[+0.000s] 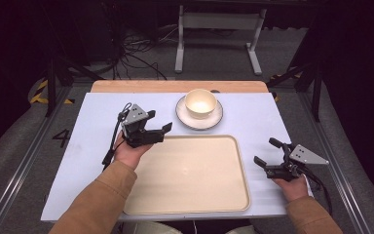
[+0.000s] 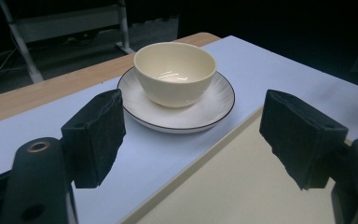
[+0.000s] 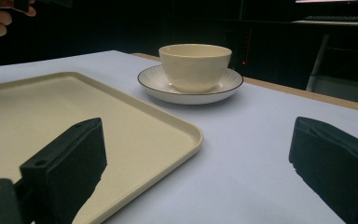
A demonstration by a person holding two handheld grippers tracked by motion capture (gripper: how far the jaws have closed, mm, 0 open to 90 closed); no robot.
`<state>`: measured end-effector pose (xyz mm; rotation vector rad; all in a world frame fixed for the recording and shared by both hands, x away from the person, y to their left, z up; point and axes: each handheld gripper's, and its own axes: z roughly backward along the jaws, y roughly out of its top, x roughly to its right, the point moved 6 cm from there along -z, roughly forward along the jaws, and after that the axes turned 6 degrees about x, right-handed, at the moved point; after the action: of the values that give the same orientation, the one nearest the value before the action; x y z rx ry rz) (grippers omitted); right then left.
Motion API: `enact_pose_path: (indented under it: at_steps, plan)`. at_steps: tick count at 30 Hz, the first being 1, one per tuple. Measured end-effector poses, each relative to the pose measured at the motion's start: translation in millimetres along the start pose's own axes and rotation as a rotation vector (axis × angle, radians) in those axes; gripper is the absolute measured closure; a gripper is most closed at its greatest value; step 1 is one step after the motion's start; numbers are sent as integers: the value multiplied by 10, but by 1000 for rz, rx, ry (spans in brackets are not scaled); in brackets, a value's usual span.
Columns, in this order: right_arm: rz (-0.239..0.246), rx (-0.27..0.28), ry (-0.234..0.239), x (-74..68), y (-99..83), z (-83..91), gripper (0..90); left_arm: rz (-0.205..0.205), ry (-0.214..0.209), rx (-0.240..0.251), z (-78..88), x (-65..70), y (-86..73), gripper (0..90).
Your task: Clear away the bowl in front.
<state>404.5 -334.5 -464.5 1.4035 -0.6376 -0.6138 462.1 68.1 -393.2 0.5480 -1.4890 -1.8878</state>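
Both tools have their jaws wide apart and hold nothing. Left gripper (image 1: 161, 132) hangs just over the tray's far left corner, and it points at the bowl (image 2: 175, 72) — this looks like the thing it wants.

That cream bowl sits upright in the middle of a white plate (image 2: 214, 109) with a thin dark rim. Bowl and plate stand on the pale table cover (image 1: 253, 114), just past the far edge of the big tray (image 1: 195, 195). Nothing lies in the tray.

Right gripper (image 1: 267, 152) waits near the tray's right side, well apart from the bowl.

To do this step well, I think the left gripper should go forward slowly and stay level. One jaw should slip inside the bowl and one outside, so they pinch the near wall. Squeeze gently — the bowl is smooth and round and could slide out. Lift straight up so the plate does not come along or get bumped. The right gripper could hold the plate still if it starts to move.
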Motion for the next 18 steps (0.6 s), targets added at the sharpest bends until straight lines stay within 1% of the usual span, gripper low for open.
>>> enact_pose_path:
  at_steps: [2,6,9,11,13,16,17,18]
  plan:
    - [1,0,-1,0,0,0,40,6,0,0,-49,-4,22,232]
    - [-1,-2,0,0,-1,-2,39,4,7,-4,-131,-25,59,235]
    - [-1,-2,0,-1,-1,-2,39,4,15,-7,-231,-35,100,235]
    - [0,-2,0,-1,-1,-2,39,-2,17,-7,-258,-40,113,235]
    - [0,-3,1,-1,-1,-3,39,-1,24,-10,-354,-47,160,234]
    - [1,-2,2,-2,-1,-2,39,-6,29,-21,-429,-50,193,234]
    - [1,-2,2,-2,-1,-3,39,-9,30,-28,-453,-48,199,234]
    - [1,-4,4,-1,-2,-5,39,-22,33,-30,-477,-51,208,233]
